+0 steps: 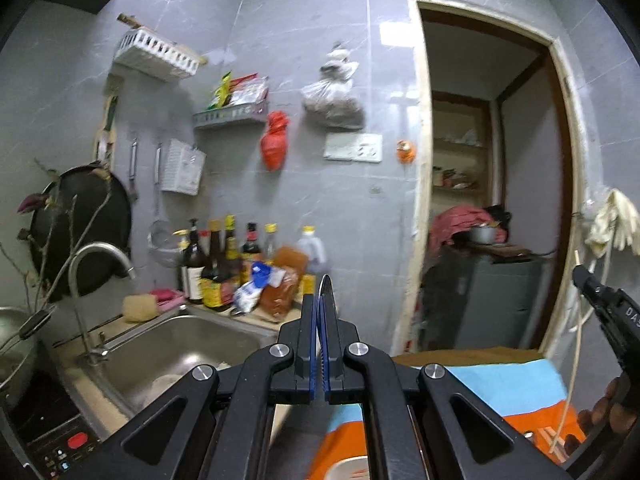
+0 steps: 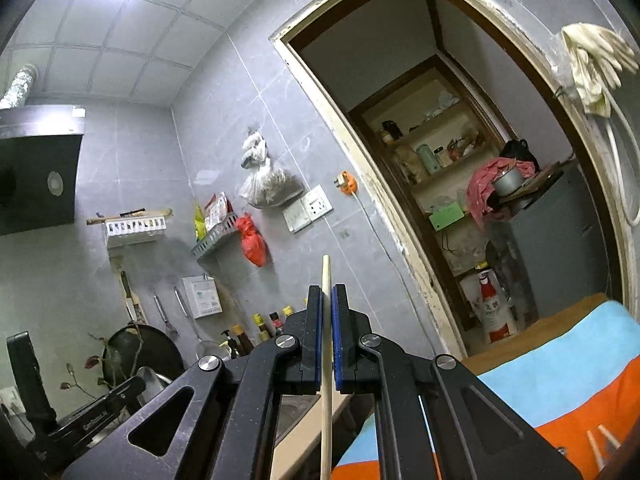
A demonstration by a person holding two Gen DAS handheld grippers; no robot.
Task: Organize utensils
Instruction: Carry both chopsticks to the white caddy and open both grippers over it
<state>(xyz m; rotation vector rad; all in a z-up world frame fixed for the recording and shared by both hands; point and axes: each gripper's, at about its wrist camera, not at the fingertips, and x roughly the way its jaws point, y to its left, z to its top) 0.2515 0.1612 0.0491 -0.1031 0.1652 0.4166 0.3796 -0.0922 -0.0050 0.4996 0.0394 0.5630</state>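
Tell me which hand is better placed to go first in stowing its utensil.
Left, probably. The left gripper, shut on a thin metal utensil, faces the sink counter; the right gripper, clamping a chopstick, faces the doorway.

Chopstick [image 2: 327, 344]: one pale wooden stick, round in section, plain and unmarked. It stands nearly upright in the right wrist view, clamped between the two blue pads of the right tongs [image 2: 327, 300]. Its blunt upper end rises clear above the pad tips; its lower length runs down past the bottom edge of that view. In the left wrist view the same stick appears at the far right as a thin pale line, slightly tilted.

Metal utensil [image 1: 326, 286]: a thin, dark, pointed metal tip, held edge-on between the closed pads of the left tongs [image 1: 321, 300]. Only the tip projects above the pads; the type of utensil cannot be determined.
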